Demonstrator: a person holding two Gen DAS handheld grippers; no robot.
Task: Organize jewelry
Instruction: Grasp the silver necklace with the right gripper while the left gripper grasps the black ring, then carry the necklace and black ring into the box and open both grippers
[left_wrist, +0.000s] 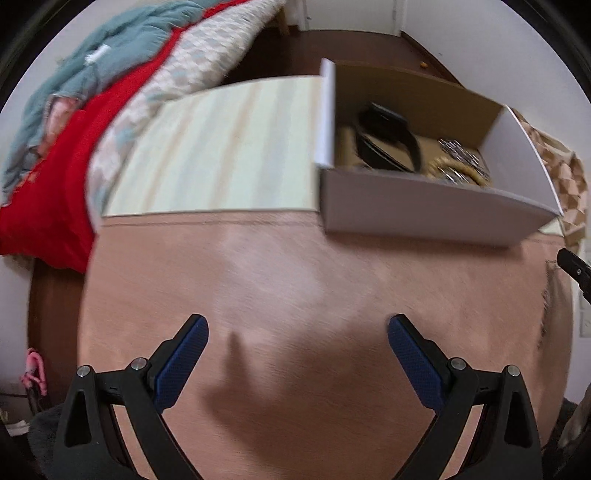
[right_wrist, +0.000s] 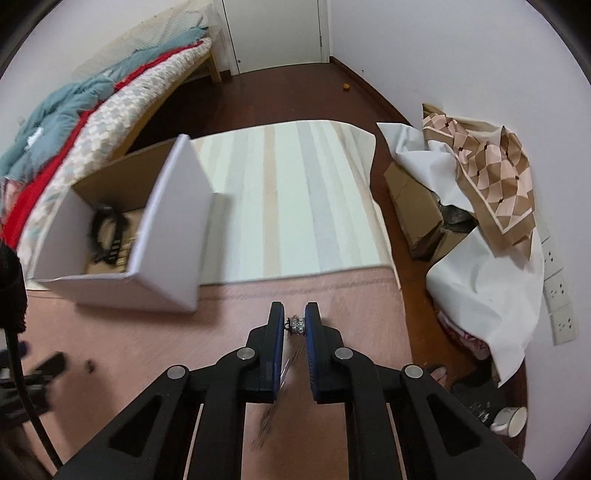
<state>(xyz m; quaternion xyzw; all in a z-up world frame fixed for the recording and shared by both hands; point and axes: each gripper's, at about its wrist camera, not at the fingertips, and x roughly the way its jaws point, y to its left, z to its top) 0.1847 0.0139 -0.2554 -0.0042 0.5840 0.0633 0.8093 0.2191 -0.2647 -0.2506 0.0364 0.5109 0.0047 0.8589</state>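
Right wrist view: the right tool (right_wrist: 295, 326) pinches a small silver jewelry piece (right_wrist: 295, 325) between its blue pads, above the pink cloth (right_wrist: 147, 332) near that cloth's far edge. A thin chain-like strand (right_wrist: 286, 367) hangs below the piece; its detail is blurred.

A white cardboard box (right_wrist: 173, 236) stands on the pink cloth at its far edge, open at the top, and overlaps the striped mat (right_wrist: 295, 199) that lies beyond. Inside the box lie a black strap-like item (left_wrist: 388, 136) against the far left part and a cluster of silver and gold jewelry (left_wrist: 460, 162) at the near right corner.

Left wrist view: the left tool (left_wrist: 297, 332) is spread wide and holds nothing, positioned over the pink cloth on the near side of the box.

Folded bedding (right_wrist: 74, 110) lies left of the mat, and a patterned brown cloth (right_wrist: 491, 170) lies to its right.
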